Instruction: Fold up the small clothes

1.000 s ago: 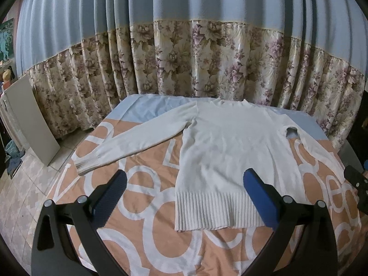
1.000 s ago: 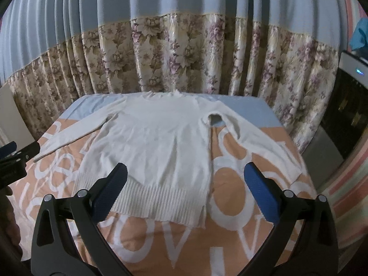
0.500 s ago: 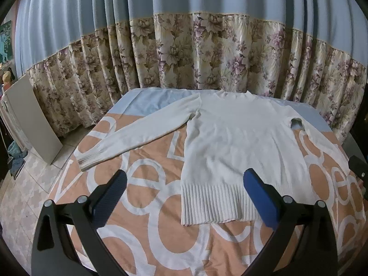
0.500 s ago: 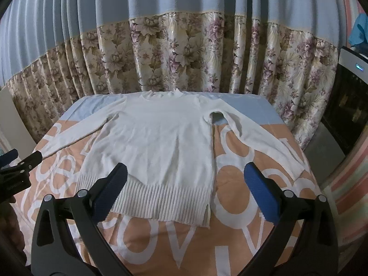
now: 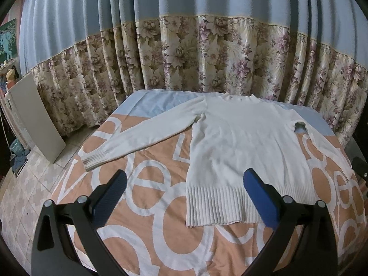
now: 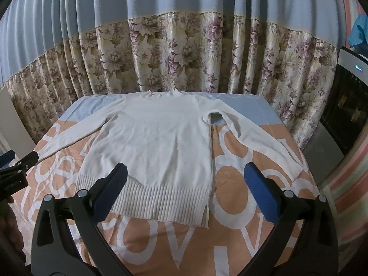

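Relative to the frame one second earlier, both cameras have drawn back and risen slightly, so that the white sweater [image 5: 239,151] sits farther from the fingers and its ribbed hem [image 5: 220,207] now shows whole in the left wrist view. The sweater [image 6: 156,147] lies flat and unfolded on the bed [image 5: 147,234], collar at the far edge next to the floral curtain [image 5: 207,57], hem toward the near side. Both sleeves are spread outward: the left sleeve [image 5: 138,138] runs diagonally to the left edge of the bed, and the right sleeve [image 6: 260,142] slants toward the near right. The bed cover is peach with large white letters and a pale blue band at the far end. The left hand-held gripper [image 5: 184,197] hovers above the near left part of the bed with its blue-padded fingers spread wide and nothing between them. The right hand-held gripper [image 6: 184,193] is likewise wide open and empty, above the hem.
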Demonstrator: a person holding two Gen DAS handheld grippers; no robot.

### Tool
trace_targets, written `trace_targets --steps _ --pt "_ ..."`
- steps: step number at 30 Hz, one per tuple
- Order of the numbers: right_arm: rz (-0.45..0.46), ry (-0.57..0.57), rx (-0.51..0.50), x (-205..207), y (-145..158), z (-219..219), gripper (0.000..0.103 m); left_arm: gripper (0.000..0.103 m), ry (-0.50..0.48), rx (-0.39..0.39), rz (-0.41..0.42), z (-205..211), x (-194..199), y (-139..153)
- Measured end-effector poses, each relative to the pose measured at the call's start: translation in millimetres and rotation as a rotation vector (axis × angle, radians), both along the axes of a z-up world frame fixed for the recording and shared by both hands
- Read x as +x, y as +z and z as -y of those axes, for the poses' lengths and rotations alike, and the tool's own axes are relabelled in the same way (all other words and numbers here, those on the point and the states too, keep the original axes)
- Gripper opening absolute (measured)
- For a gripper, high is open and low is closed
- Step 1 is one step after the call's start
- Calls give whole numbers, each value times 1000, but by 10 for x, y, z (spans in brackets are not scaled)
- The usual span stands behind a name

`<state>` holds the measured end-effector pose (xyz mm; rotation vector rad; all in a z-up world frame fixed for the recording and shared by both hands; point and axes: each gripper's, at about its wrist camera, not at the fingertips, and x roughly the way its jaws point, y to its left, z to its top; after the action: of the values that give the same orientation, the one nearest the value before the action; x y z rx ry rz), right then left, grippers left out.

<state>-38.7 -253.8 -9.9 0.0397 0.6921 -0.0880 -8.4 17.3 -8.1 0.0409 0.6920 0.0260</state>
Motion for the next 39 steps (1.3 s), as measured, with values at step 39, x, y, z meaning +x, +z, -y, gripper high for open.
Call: trace_targets --steps 39 --pt "-27 -25 33 109 -130 239 100 101 -21 3 -20 67 134 -91"
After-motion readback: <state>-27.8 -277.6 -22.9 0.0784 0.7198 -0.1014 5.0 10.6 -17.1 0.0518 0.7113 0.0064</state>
